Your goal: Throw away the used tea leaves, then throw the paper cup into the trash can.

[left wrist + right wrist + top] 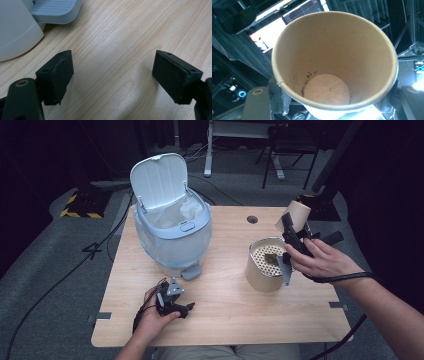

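Two claws going here: my left claw (188, 308) rests spread wide on the table (225, 320) in front of the open bin (172, 227), while my right claw (296, 227) is clenched on a paper cup (295, 213) held above the strainer tub (265, 265).

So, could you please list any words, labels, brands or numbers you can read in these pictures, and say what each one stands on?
None can be read.
Lit monitor screens behind the brown paper cup: contents too blurred.
Pale blue lidded plastic bin: no legible label.
Yellow-and-black striped floor marking: stripes, no words.
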Action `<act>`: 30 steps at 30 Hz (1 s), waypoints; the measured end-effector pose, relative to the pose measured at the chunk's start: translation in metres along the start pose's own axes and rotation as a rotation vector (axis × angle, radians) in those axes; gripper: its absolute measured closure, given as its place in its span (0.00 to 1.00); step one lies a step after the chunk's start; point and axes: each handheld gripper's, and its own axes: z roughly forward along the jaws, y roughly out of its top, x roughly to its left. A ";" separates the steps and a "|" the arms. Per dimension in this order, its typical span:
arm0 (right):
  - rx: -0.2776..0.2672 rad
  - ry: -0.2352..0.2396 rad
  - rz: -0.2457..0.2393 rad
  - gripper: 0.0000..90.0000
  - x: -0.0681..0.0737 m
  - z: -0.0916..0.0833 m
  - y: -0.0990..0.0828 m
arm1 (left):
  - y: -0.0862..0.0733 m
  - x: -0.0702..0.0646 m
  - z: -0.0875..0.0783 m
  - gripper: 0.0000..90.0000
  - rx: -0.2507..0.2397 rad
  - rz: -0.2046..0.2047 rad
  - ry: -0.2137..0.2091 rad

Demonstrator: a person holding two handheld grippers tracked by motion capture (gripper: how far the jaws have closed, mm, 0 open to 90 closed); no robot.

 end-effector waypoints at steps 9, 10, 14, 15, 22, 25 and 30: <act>-0.104 0.160 0.408 0.33 -0.002 0.006 -0.019 | 0.000 0.000 0.000 0.20 0.000 0.000 -0.001; -0.121 0.181 0.461 0.33 -0.003 0.008 -0.022 | 0.000 0.000 0.000 0.20 0.000 -0.001 -0.001; -0.207 0.317 0.769 0.33 0.000 0.011 -0.033 | 0.000 0.000 0.000 0.20 0.000 0.000 -0.001; -0.226 0.350 0.848 0.32 0.001 0.012 -0.035 | 0.000 0.000 0.000 0.20 0.000 0.000 -0.002; -0.328 0.562 1.358 0.32 0.010 0.018 -0.053 | 0.001 0.000 0.001 0.19 0.001 0.001 -0.003; -0.361 0.633 1.525 0.32 0.013 0.019 -0.059 | 0.001 0.000 0.001 0.19 0.001 0.002 -0.003; -0.404 0.726 1.751 0.32 0.016 0.020 -0.066 | 0.001 0.000 0.001 0.18 0.000 0.004 -0.002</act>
